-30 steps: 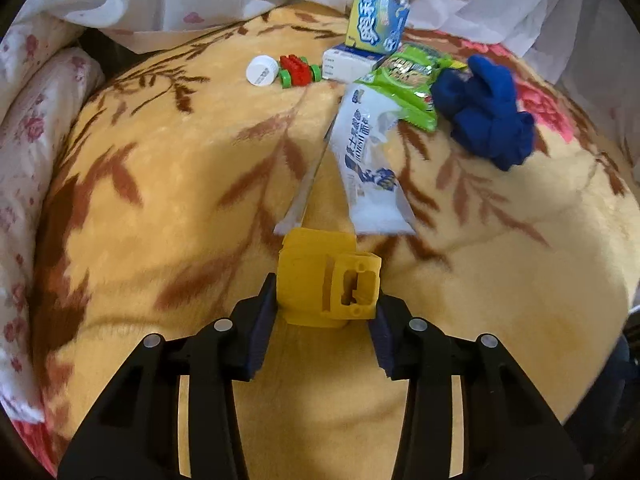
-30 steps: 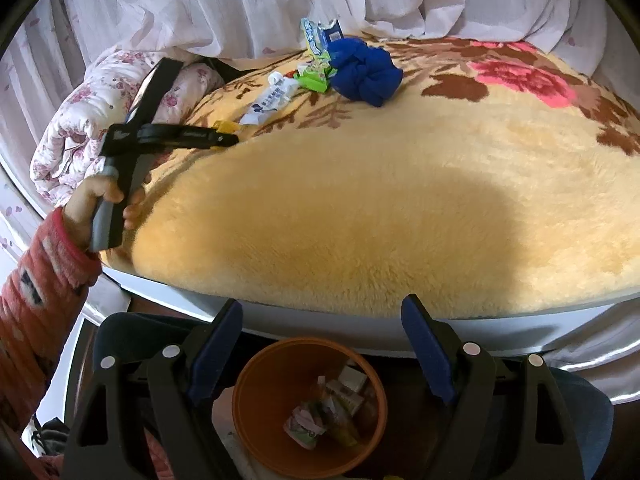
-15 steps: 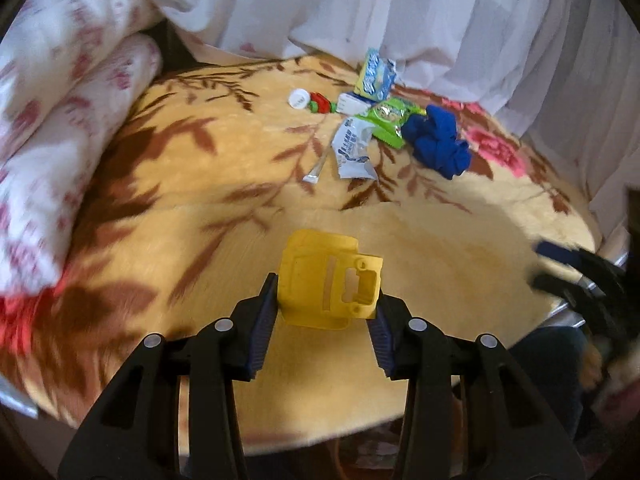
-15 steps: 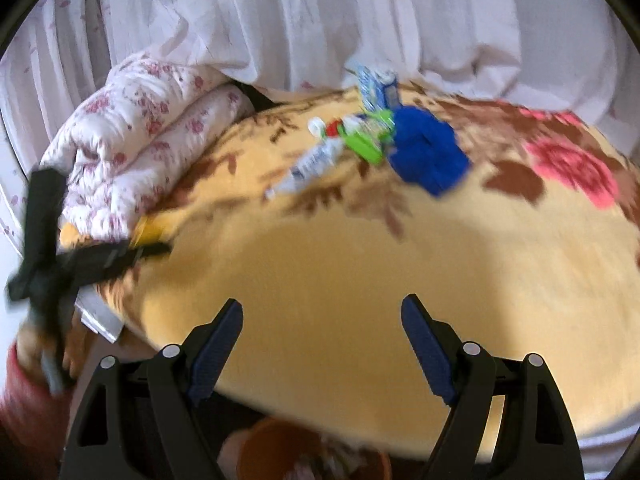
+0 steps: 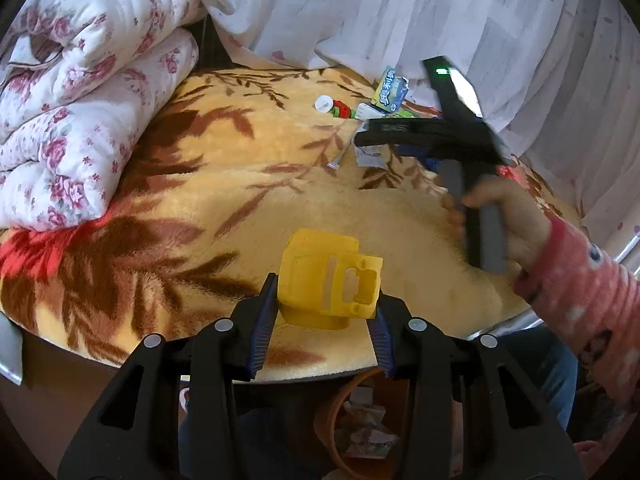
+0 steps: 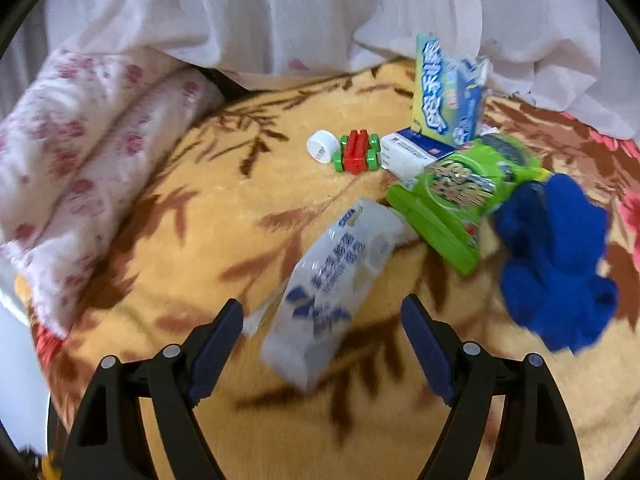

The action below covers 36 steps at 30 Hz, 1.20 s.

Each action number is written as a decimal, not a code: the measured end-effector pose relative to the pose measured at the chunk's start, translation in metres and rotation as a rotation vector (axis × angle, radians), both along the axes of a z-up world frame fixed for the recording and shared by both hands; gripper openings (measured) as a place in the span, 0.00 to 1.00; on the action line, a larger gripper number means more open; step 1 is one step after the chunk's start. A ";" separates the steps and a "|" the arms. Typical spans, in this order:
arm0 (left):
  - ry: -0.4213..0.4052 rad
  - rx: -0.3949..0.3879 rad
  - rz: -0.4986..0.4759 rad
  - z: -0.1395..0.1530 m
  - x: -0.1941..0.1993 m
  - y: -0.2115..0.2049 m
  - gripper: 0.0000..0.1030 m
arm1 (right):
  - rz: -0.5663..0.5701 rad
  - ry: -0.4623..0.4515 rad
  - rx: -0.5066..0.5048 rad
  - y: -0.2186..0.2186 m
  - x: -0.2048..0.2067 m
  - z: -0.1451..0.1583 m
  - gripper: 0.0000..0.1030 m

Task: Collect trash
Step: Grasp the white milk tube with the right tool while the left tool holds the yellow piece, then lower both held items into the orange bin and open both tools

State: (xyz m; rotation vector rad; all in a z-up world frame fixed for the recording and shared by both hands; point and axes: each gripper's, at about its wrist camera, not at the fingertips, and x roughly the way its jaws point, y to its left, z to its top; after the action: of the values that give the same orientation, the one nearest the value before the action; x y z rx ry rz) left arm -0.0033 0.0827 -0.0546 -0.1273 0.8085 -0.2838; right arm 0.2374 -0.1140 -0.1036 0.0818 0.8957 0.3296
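Note:
My left gripper (image 5: 324, 312) is shut on a yellow plastic piece (image 5: 330, 286), held above the near edge of the yellow blanket (image 5: 224, 184). An orange trash bin (image 5: 340, 432) holding wrappers sits below it. My right gripper (image 6: 322, 324) is open over a white plastic wrapper (image 6: 332, 284), which lies between its fingers. Beyond lie a green snack bag (image 6: 460, 192), a blue-yellow carton (image 6: 444, 88), a white box (image 6: 408, 152), a white cap (image 6: 322, 145) and a red-green toy (image 6: 357, 150). The right gripper body (image 5: 448, 132) also shows in the left wrist view.
A blue cloth (image 6: 556, 256) lies right of the trash. A folded floral quilt (image 5: 80, 100) lies at the left. White curtains (image 5: 400, 12) hang behind. The person's hand and red sleeve (image 5: 560, 264) cross the right side of the left wrist view.
My left gripper has drawn back with the yellow piece to the blanket's edge, above the bin. My right gripper has swung up from the bin to the trash pile, over the white wrapper.

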 end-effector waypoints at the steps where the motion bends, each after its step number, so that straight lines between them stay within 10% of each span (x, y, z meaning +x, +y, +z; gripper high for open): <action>1: 0.000 -0.004 0.002 0.000 0.000 0.002 0.40 | -0.005 0.013 -0.017 0.004 0.007 -0.003 0.75; 14: 0.011 -0.028 0.010 -0.001 -0.006 0.002 0.40 | 0.019 0.069 -0.025 -0.005 0.003 -0.008 0.25; 36: 0.004 0.000 -0.126 0.010 -0.049 -0.056 0.40 | 0.222 -0.096 0.100 -0.098 -0.218 0.057 0.19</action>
State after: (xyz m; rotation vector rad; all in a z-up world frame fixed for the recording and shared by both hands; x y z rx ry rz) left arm -0.0528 0.0270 -0.0449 -0.0768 0.8219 -0.4026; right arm 0.0191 -0.2117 -0.0464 0.0588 0.7936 0.5809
